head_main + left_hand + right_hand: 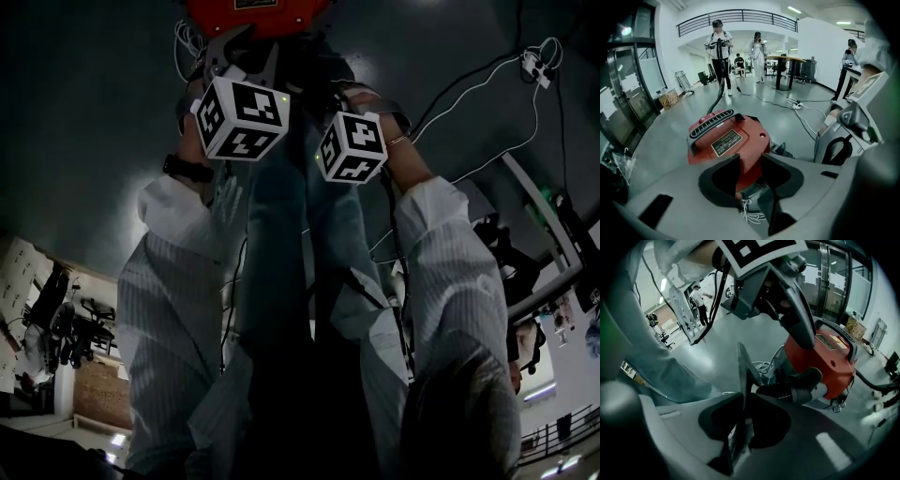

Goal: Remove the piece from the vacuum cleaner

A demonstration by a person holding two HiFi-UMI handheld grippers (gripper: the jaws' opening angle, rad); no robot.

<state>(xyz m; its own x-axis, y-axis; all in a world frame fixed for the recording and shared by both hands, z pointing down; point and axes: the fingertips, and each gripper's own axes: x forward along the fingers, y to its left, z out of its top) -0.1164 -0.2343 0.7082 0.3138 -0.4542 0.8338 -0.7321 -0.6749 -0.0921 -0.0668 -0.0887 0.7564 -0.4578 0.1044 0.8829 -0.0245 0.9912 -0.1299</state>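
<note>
The red vacuum cleaner (pixel 726 140) stands on the grey floor, with a black handle and a label plate on top. In the left gripper view, my left gripper (pixel 751 166) hangs just above its near side. The jaws stand apart and nothing is pressed between them. In the right gripper view, my right gripper (pixel 743 404) is shut on a thin flat grey piece (pixel 742 366) that sticks up between the pads. The vacuum cleaner (pixel 825 357) and its black ribbed hose connector (pixel 792 390) lie just beyond. The head view shows both marker cubes (pixel 241 117) below the vacuum cleaner (pixel 255 14).
A black hose (pixel 717 96) runs from the vacuum across the floor. White cables and a power strip (pixel 797 105) lie to the right. Several people (pixel 719 56) stand far back by a round table (pixel 785 61). Glass doors (pixel 628 93) line the left side.
</note>
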